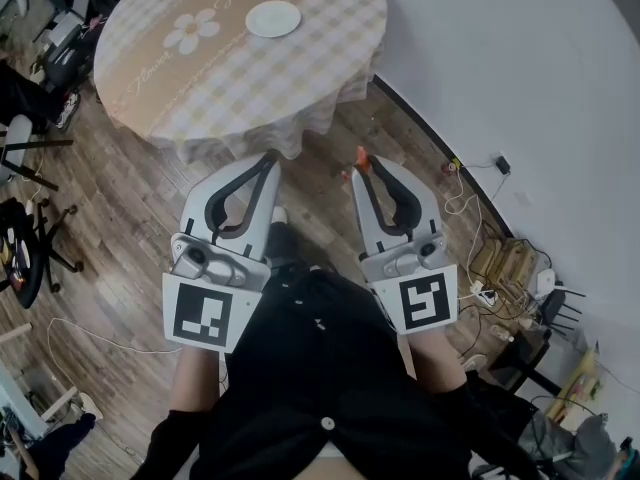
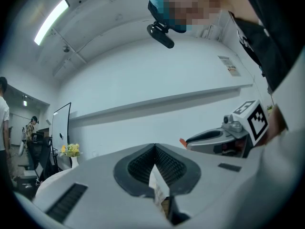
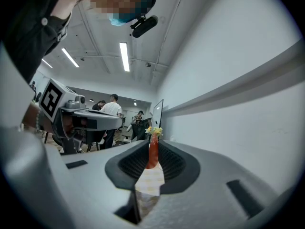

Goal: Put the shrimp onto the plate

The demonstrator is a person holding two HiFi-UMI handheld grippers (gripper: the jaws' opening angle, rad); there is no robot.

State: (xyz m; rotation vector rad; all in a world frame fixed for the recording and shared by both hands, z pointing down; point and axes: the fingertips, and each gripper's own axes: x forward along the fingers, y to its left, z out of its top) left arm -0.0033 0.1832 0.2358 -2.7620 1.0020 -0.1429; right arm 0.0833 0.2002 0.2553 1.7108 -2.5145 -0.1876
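My right gripper (image 1: 362,158) has its jaws closed on the shrimp (image 3: 152,152). The orange-red body stands upright, pinched right at the tips, with a bit of it sticking out past them. From the head view the shrimp (image 1: 361,155) shows only as a small orange point at the very end of those jaws.

My left gripper (image 2: 155,146) has its jaws pressed together tip to tip, with nothing between the ribbed pads. From there I see the right gripper (image 2: 217,137) off to one side, level with it, the orange end poking out at its front.

Both pairs of jaws point forward, side by side and a little apart, held over the wooden floor (image 1: 130,238) in front of my body. They are short of the edge of the bench (image 1: 330,78).

The bench is round and covered with a checked cloth (image 1: 220,88). The white plate (image 1: 273,18) lies on it well ahead of both sets of tips, nearer the far side than the near edge, and roughly straight out from my left jaws. It is bare, well apart from the shrimp.

Beyond and to the outside of my left jaws stands a vase of yellow flowers (image 2: 71,151). A pale wall (image 1: 500,58) runs along outside my right jaws, with cables (image 1: 470,198) on the floor at its foot.
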